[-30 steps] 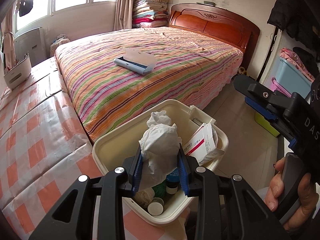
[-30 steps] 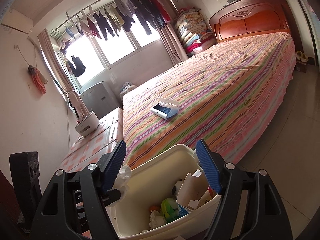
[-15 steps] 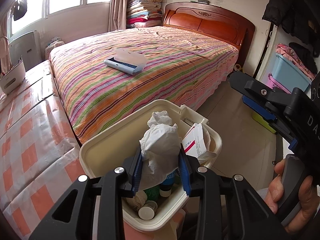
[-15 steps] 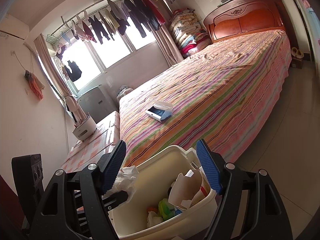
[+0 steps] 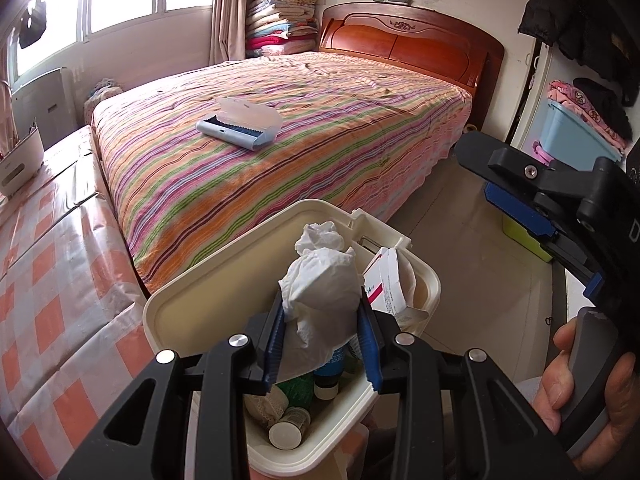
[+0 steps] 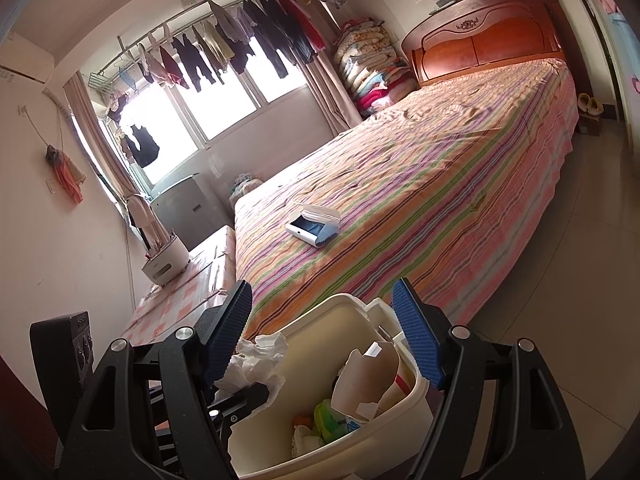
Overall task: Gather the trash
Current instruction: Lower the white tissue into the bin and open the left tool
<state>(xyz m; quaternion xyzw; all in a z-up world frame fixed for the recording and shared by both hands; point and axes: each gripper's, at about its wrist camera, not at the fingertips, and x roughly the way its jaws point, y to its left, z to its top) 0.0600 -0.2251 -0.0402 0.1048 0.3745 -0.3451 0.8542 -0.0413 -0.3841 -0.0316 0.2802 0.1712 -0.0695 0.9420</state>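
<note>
A crumpled white tissue (image 5: 320, 280) is pinched between the blue pads of my left gripper (image 5: 320, 304), which is shut on it just above the open cream trash bin (image 5: 200, 300). The bin holds a white and pink medicine box (image 5: 384, 280), small bottles (image 5: 326, 376), a jar (image 5: 286, 432) and another tissue wad (image 5: 320, 236). My right gripper (image 6: 322, 292) stands open with nothing between its pads, above the near side of the bin (image 6: 320, 452). In the left wrist view the right gripper (image 5: 474, 174) hangs to the right of the bin, apart from it. The tissue (image 6: 256, 360) shows at the right view's lower left.
A striped bed (image 5: 320, 112) lies behind the bin, with a blue and white case (image 5: 240, 126) on it. A checked orange and white surface (image 5: 48, 280) runs along the left, bearing a white holder (image 5: 18, 160). Tiled floor (image 5: 460, 260) and storage boxes (image 5: 572, 136) lie right. A hand (image 5: 580, 380) grips the right gripper's handle.
The left gripper keeps its hold on the tissue above the bin. The right gripper stays open. Both views have drifted only slightly.
</note>
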